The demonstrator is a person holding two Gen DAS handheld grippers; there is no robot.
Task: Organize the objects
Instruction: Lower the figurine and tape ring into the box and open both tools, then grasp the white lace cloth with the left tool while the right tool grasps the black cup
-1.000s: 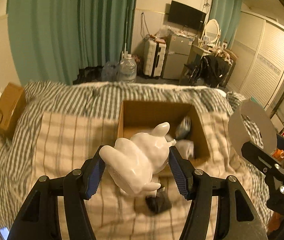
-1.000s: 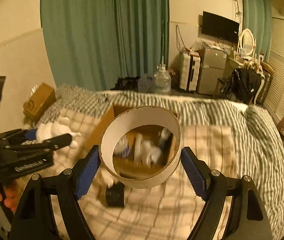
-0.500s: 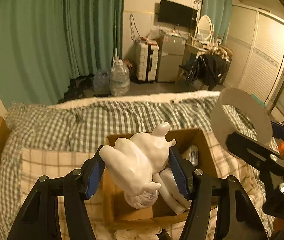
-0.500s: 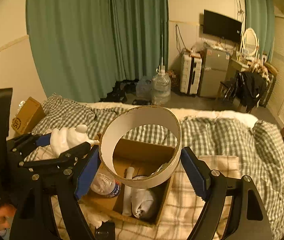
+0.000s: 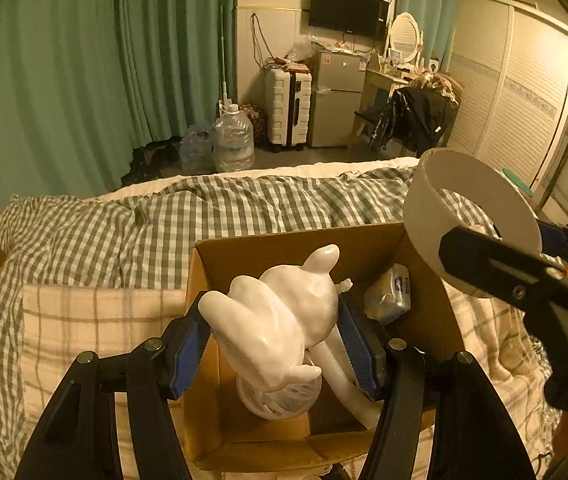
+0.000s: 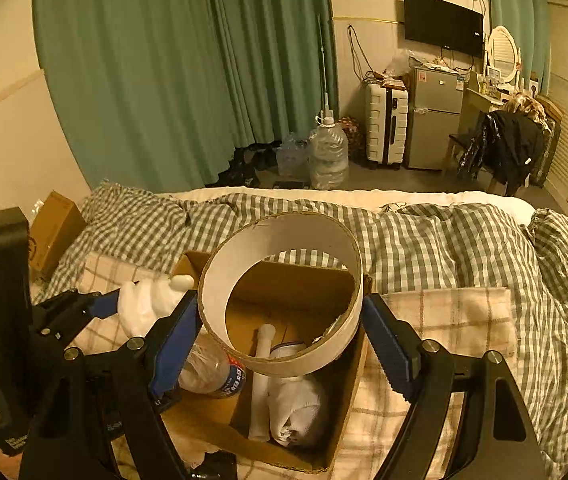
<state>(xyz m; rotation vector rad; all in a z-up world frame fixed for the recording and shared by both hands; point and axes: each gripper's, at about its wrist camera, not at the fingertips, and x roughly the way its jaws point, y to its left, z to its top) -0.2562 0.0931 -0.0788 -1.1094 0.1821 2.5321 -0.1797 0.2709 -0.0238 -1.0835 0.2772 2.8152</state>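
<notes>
Far left, a brown carton [image 6: 54,226] sits at the bed edge, w/ green curtains [image 5: 84,72] behind. Your left gripper [image 5: 274,338] is clamped on a glossy white figurine [image 5: 280,316], smooth and rounded w/ ear-like nubs, held over the open cardboard box [image 5: 204,320] on the checked bedding [image 5: 124,236]. Inside the box: a plastic bottle [image 6: 208,372], white tube [image 6: 262,376], white cloth bundle [image 6: 298,404], a silver packet [image 5: 390,294]. Nothing blocks the box mouth. Your right gripper [image 6: 280,336] pinches a wide cardboard ring [image 6: 284,292], thin-walled, pale inside, above the box's right half.
</notes>
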